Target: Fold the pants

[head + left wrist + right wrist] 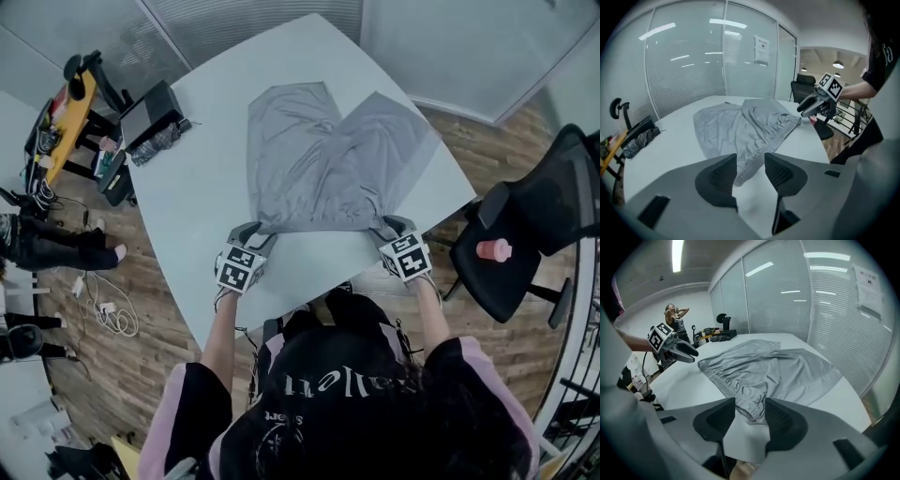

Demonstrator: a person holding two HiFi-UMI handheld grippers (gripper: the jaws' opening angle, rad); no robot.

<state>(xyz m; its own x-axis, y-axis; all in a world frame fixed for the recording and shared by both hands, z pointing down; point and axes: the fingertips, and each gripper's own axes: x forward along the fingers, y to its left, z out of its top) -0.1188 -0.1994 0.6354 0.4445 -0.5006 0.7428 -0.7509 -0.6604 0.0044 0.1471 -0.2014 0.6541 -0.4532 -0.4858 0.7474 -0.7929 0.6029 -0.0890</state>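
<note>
Grey pants [328,159] lie spread flat on the white table [197,216], waistband toward me and the two legs fanned out toward the far edge. My left gripper [253,231] sits at the waistband's left corner. In the left gripper view its jaws [750,171] stand open with that corner of cloth [745,164] lying in the gap, the pads apart from it. My right gripper [386,228] sits at the right corner. The right gripper view shows it [750,416] open too, the elastic waistband corner [752,406] between its pads.
A black bag [155,117] rests on the table's far left edge. A black office chair [534,234] with a pink object [494,249] on its seat stands right of the table. A yellow cart [66,122] and cables are on the floor at left. A person [675,317] stands in the background.
</note>
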